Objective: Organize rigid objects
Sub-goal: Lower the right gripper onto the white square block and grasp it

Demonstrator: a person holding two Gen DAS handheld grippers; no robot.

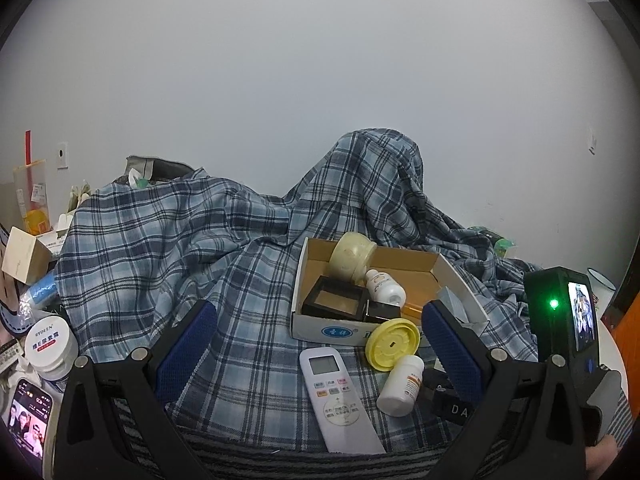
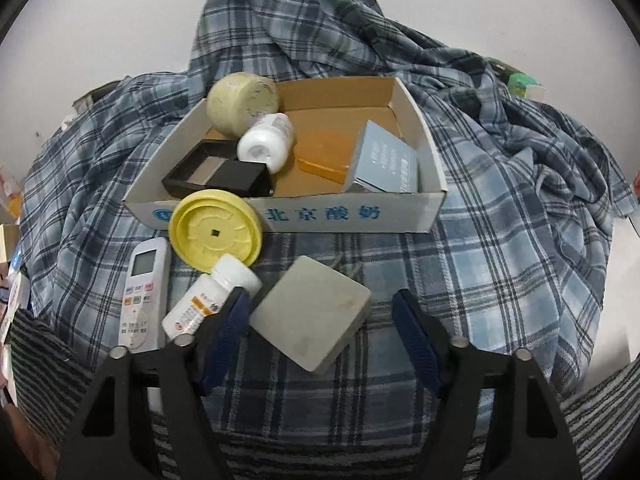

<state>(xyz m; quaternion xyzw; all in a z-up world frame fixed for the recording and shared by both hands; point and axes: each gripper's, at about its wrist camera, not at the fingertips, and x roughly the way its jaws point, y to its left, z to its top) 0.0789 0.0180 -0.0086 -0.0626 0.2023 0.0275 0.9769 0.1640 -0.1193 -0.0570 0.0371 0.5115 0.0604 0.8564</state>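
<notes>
Blue-and-white plaid cloth (image 2: 500,240) covers the whole surface and is heaped at the back, likely as a soft work surface; I can't tell what's underneath.

White cardboard tray box with blue print (image 2: 434,168) sits mid-cloth as the collection bin. It already holds a cream round jar (image 2: 240,100) tipped on its side, a black square frame (image 2: 216,176), a white bottle (image 2: 266,142) lying on that frame, an orange flat block (image 2: 326,154) and a grey-blue carton (image 2: 386,160) leaning in the right corner.

Still outside, all just in front of the box: white remote control (image 2: 140,292), yellow round plastic lid (image 2: 216,234) propped against the box wall, and white pill bottle with orange label (image 2: 212,298) lying flat.

Grey flat square block (image 2: 310,314) lies diagonal on the cloth. Right claw (image 2: 320,322) straddles it, jaws apart; left pad touches its corner, right pad is clear. Reads as lining up the pick.

Left claw (image 1: 320,344) is wide apart, empty, over the remote.
</notes>
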